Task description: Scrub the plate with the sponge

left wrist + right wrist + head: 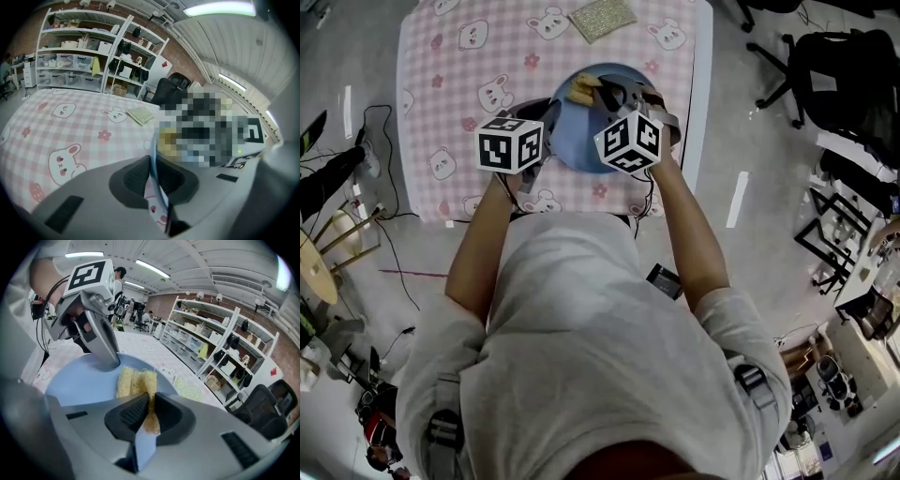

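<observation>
Right gripper view looks straight at the right tool, whose two dark jaws are closed on the near end of a yellow sponge. The rest of the sponge fans out ahead of the jaws and lies against the face of the blue plate. At the plate's far left rim in that view stands the left tool. In the left gripper view its own jaws are pressed together on the plate's rim, which runs between them edge-on as a thin blue line. From the head view both marker cubes sit side by side at the near edge of the bench. The plate is between them and just beyond, and the sponge is at its far side. I cannot tell whether the plate's lower edge touches the bench. A pink checked cloth printed with small animal faces and flowers covers the bench. On it, at the far edge and well apart from the plate, lies a pale green glittery pad. The person's bare forearms reach forward to the two tools from a grey shirt. Beyond the bench, both gripper views show white shelves loaded with bins and boxes, and a black office chair stands to their right.
</observation>
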### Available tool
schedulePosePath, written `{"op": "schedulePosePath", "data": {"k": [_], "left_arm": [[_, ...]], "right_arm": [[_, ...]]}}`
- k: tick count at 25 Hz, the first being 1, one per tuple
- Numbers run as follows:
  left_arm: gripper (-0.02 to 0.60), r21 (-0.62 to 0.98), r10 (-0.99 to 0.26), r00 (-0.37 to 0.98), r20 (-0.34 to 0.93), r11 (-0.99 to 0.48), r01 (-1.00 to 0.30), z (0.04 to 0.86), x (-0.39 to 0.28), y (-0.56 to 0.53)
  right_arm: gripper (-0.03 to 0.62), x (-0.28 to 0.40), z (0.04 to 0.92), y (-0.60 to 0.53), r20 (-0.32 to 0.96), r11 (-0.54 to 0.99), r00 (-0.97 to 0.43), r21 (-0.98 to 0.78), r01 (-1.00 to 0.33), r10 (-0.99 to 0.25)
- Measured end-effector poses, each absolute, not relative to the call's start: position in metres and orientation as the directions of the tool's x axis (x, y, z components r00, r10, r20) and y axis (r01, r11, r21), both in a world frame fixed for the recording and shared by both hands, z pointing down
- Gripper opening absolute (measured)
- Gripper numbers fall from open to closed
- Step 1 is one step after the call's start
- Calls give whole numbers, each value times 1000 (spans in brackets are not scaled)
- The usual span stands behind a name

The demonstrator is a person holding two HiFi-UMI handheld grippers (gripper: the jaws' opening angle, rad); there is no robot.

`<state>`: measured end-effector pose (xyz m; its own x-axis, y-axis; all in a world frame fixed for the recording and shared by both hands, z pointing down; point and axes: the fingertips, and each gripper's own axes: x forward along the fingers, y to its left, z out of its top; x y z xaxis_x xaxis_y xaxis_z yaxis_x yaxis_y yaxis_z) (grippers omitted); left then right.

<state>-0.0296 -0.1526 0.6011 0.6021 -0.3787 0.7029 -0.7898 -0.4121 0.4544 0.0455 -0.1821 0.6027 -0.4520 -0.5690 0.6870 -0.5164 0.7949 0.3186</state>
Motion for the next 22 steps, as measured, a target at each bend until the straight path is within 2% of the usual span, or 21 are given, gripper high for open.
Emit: {"op": "schedulePosePath", "data": {"k": [14,22], "left_arm": [[43,462,-397,585,708,-366,-808,604,-36,-156],[43,483,-402,584,706,-329,-811,606,-39,-153]], "right_arm": [[46,19,612,-142,734,882,-510,272,-385,-449],[44,-1,617,-99,773,941,-541,234,-243,-332]]}}
